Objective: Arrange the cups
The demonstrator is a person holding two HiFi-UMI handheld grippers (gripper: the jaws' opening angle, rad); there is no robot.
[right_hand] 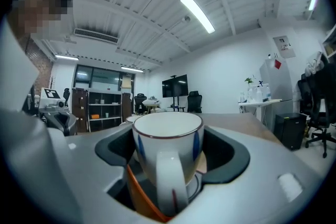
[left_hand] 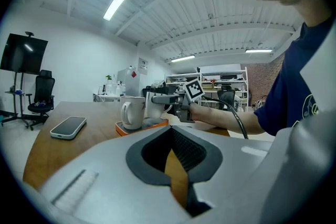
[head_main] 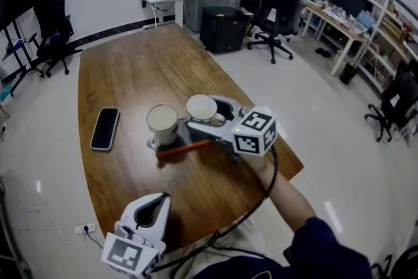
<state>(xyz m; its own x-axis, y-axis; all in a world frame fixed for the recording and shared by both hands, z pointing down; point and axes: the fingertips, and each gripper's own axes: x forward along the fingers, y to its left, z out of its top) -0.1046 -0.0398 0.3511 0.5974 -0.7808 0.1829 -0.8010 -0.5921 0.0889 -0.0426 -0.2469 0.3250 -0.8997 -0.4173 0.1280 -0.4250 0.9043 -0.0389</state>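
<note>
1. Two cups at orange-edged tray (head_main: pixel 183 149): left cup (head_main: pixel 162 122) stands on it. Right cup (head_main: pixel 202 109) is at the tray's right end, inside the right claw (head_main: pixel 199 115), which is part-open & clamped on the cup's sides.
2. Step, prob.: setting the right cup beside the other. Next: confirm base sits flat on tray, then release & back off w/o snagging handle.
3. Left claw (head_main: pixel 153 206) is fully closed and empty, well short of the tray.
4. Right gripper view shows blue stripes & handle facing cam. Head view adds phone (head_main: pixel 105 128) left of tray.
</note>
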